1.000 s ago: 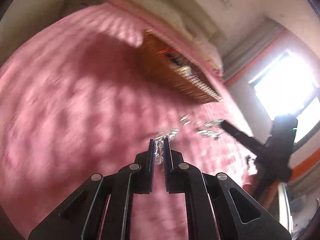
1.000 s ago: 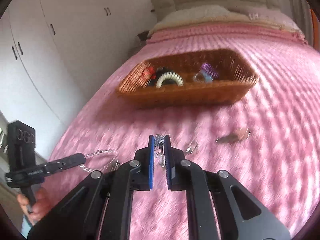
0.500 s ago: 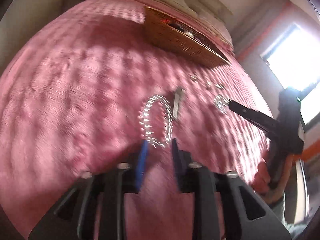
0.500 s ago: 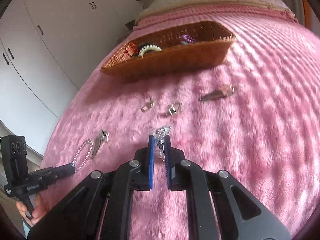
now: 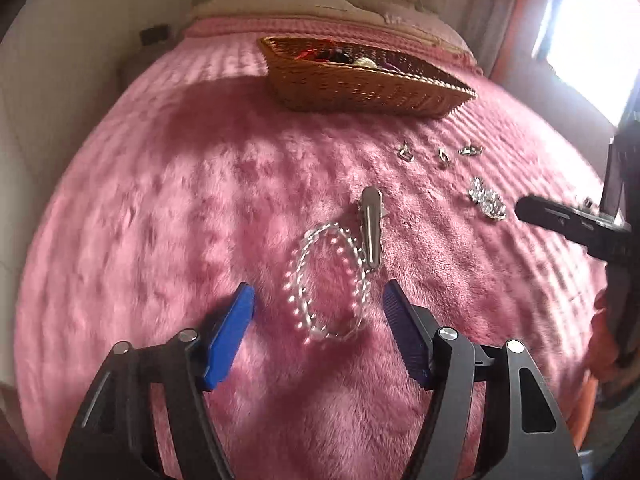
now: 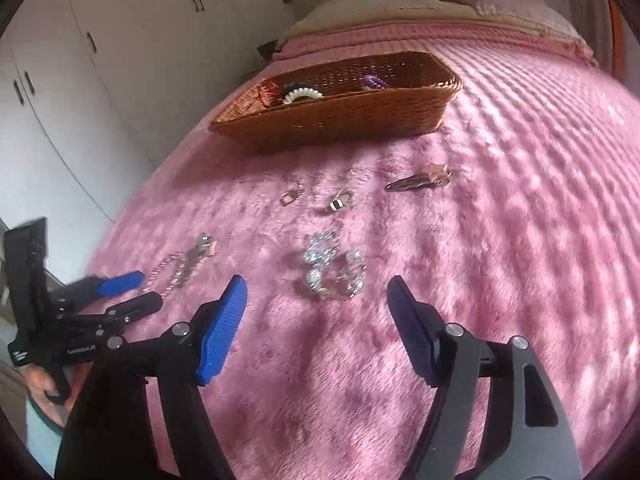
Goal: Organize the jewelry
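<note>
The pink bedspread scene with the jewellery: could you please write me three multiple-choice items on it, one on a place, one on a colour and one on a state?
1. Where does the clear bead bracelet lie?
A. in the wicker basket
B. on the bedspread, in front of the left hand-held gripper
C. on the pillow

2. What colour are the gripper pads?
A. blue
B. red
C. white

3. How does the right hand-held gripper stand to the crystal bracelet?
A. shut on it
B. open, the bracelet lying free on the bedspread
C. lifting it over the basket

Answers:
1 B: the loop rests on the bedspread just ahead of the left hand-held gripper, well short of the wicker basket.
2 A: both pads show blue.
3 B: its jaws, which have just been opening, stand wide, and nothing is between them.
</note>
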The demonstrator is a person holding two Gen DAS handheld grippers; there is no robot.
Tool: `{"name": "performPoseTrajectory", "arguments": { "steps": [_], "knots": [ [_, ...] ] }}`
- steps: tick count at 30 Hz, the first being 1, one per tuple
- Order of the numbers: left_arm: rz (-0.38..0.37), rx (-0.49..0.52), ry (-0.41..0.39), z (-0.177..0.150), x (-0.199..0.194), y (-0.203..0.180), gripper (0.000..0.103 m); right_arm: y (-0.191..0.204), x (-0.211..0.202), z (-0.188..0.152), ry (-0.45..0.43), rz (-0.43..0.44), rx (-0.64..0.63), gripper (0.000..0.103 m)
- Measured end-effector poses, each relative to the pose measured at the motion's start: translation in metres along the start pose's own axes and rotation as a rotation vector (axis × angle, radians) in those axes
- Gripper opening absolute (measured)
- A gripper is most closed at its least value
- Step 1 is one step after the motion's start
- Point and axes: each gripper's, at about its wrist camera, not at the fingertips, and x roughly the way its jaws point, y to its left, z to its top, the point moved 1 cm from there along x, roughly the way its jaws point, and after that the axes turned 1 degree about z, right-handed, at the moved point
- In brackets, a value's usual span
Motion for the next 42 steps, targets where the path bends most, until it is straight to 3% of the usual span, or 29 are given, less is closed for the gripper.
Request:
{"name": "performPoseTrajectory", "arguments": {
  "steps": [7, 9, 11, 14, 15, 18, 20, 31, 37, 42],
  "knots": [
    [0.062, 0.069, 0.000, 0.001, 0.007, -0.010, 0.063, 0.006, 0.038, 0.007, 0.086, -0.092, -0.026, 0.067],
    [0.071, 0.076, -0.010, 0.000, 0.006, -0.012, 0.045, 0.011, 0.042, 0.006, 0.098, -0.125, -0.058, 0.066],
    [0.060, 0.079, -0.016, -0.002, 0.005, -0.013, 0.022, 0.014, 0.041, 0.007, 0.086, -0.125, -0.059, 0.049],
    [0.059, 0.073, -0.023, -0.004, 0.003, -0.013, 0.009, 0.009, 0.039, 0.009, 0.072, -0.107, -0.022, 0.024],
    [0.056, 0.065, -0.026, -0.004, 0.002, -0.013, 0.006, 0.008, 0.039, 0.009, 0.069, -0.105, -0.021, 0.023],
    [0.022, 0.023, -0.038, -0.004, -0.002, -0.007, 0.006, 0.014, 0.034, 0.006, 0.057, -0.119, -0.056, 0.010],
    [-0.007, 0.004, -0.054, -0.005, -0.006, -0.005, 0.006, 0.020, 0.029, 0.002, 0.043, -0.115, -0.074, 0.008],
    [-0.071, -0.030, -0.142, 0.003, -0.031, -0.009, 0.006, 0.022, -0.005, 0.005, -0.026, -0.023, -0.015, 0.008],
    [-0.088, -0.011, -0.244, 0.033, -0.057, -0.018, 0.006, 0.022, -0.032, 0.028, -0.100, -0.008, -0.010, 0.008],
    [-0.095, -0.023, -0.318, 0.079, -0.065, -0.022, 0.006, 0.020, -0.049, 0.063, -0.174, -0.012, -0.026, 0.008]
  ]
}}
